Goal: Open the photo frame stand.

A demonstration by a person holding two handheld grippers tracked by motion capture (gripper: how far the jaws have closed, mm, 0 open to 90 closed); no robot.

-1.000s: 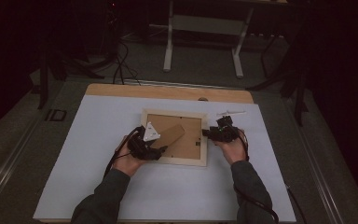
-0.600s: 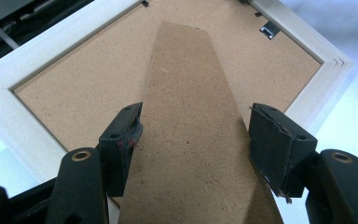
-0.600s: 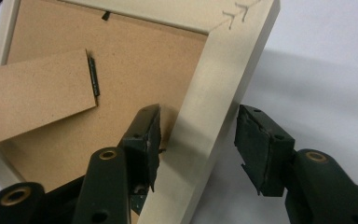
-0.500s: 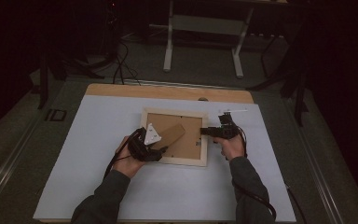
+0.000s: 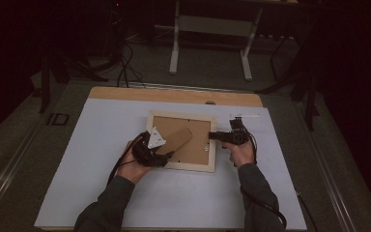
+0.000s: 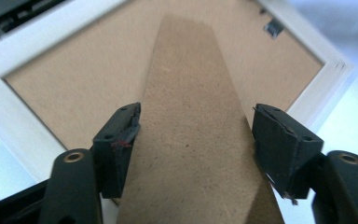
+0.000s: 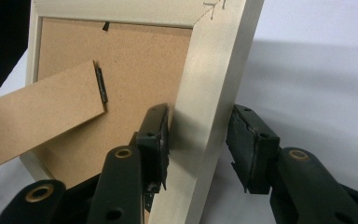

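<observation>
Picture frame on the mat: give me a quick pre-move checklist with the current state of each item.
1. Picture frame lies back-up on the mat: ok.
2. Left hand-held gripper straddles the stand flap: ok.
3. Left pads pressing the flap: not ok; a gap shows on one side, jaws just opened.
4. Right hand-held gripper straddles the frame's side rail: ok.
5. Right pads clamped on the rail: not ok; jaws have been closing, one pad is off.
6. Backing clips secured: cannot tell.

Overhead looks down; gripper cameras close (sharing frame (image 5: pixel 182 140))
</observation>
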